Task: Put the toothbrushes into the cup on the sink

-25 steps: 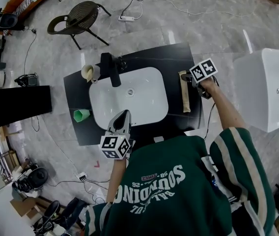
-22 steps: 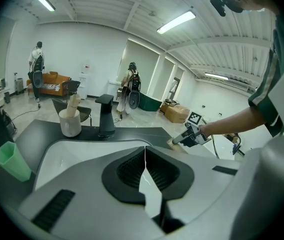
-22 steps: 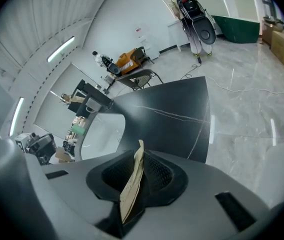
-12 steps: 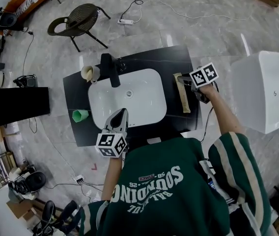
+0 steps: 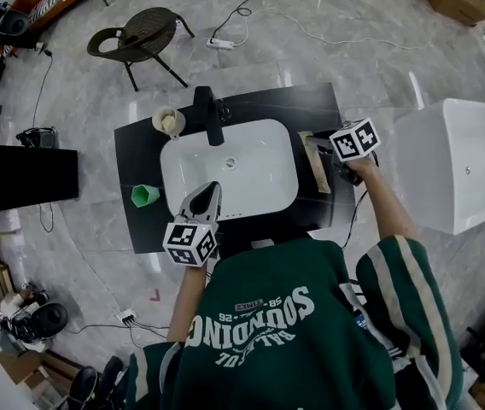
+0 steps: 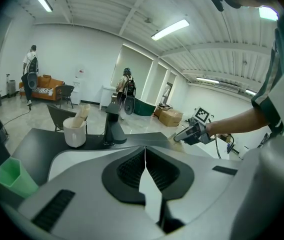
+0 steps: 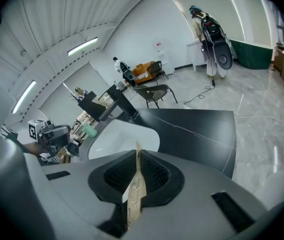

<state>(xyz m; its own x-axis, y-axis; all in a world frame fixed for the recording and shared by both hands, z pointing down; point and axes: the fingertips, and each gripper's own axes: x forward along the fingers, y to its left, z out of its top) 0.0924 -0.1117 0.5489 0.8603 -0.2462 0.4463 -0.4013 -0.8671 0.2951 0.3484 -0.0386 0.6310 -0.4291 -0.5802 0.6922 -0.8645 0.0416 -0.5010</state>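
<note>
A black table carries a white sink. Left of the sink, by its near corner, sits a green cup. At the sink's far left corner stands the white cup, with tan packs sticking out of it. A black faucet stands at the sink's far edge, just right of the cup. The left claw hangs over the sink's near edge and points across it, jaws together with nothing between them. Right of the sink, the right claw is over the table. Its jaws have just been closing and are clamped on a thin tan toothbrush pack, seen edge-on in the right gripper view. In the head view the pack runs along the sink's right side. Whether it is clear of the table cannot be told.
</note>
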